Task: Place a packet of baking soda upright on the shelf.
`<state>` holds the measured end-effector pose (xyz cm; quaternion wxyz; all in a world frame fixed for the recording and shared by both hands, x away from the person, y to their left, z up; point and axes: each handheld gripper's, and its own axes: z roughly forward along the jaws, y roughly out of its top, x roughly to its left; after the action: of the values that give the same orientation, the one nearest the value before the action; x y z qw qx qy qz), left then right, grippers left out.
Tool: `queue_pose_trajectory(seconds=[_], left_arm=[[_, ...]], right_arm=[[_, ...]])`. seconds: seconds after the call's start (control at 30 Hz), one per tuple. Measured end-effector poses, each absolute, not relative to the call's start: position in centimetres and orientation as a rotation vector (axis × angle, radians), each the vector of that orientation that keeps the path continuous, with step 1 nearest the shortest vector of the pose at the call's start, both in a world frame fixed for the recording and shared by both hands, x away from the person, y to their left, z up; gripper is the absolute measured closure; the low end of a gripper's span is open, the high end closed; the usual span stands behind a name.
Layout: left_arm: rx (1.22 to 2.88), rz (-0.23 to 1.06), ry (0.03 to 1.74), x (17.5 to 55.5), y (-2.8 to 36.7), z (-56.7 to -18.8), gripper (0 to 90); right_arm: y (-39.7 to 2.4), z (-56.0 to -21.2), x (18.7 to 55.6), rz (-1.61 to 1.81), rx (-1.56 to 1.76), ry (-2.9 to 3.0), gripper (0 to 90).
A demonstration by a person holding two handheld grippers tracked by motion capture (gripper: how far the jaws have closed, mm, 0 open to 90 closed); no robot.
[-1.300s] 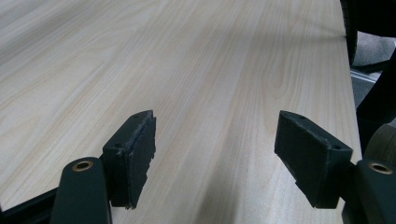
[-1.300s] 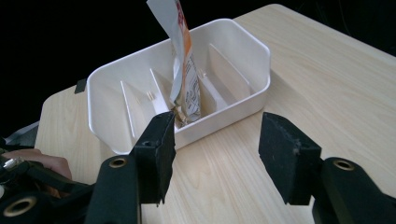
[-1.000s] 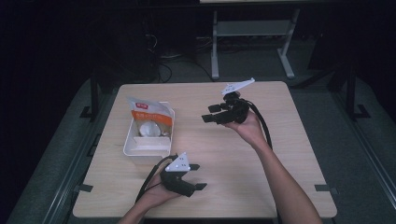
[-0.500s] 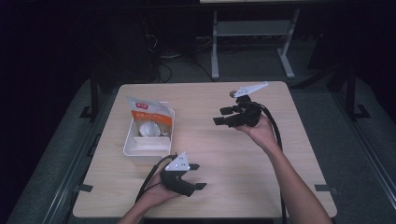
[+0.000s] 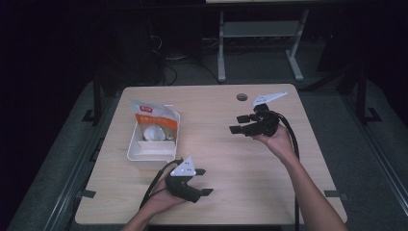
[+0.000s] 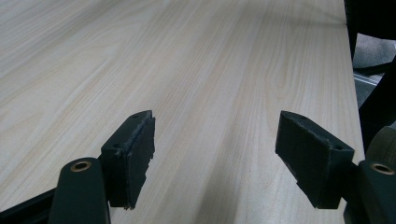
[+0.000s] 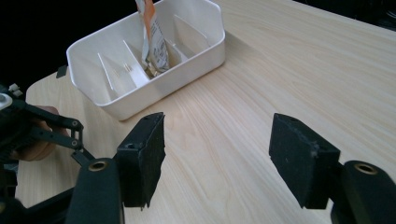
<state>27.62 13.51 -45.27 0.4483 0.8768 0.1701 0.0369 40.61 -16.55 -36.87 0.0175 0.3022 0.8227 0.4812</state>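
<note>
The pouch [image 7: 153, 37] is cut off by the top edge; its print [image 5: 150, 117] is too small to read.

Matt pale wood-grain table [image 5: 231, 159] (smooth), glossy white plastic bin [image 7: 205, 28]

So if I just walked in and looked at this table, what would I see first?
Probably the white plastic divided box at the left of the pale wooden table, with an orange and white packet standing up inside it. Then the two black grippers: the left gripper low near the front edge, and the right gripper held over the right side, both with jaws wide apart and holding nothing.
</note>
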Motion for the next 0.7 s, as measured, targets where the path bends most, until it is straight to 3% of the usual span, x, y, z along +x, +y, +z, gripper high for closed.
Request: queue_pose_trajectory(seconds=[0.7], left_arm=[[2.168,0.1,0.428,27.6,13.5,-45.3,27.2]], right_arm=[[-20.2,-38.0,38.3,1.503,0.995,2.527,35.1]])
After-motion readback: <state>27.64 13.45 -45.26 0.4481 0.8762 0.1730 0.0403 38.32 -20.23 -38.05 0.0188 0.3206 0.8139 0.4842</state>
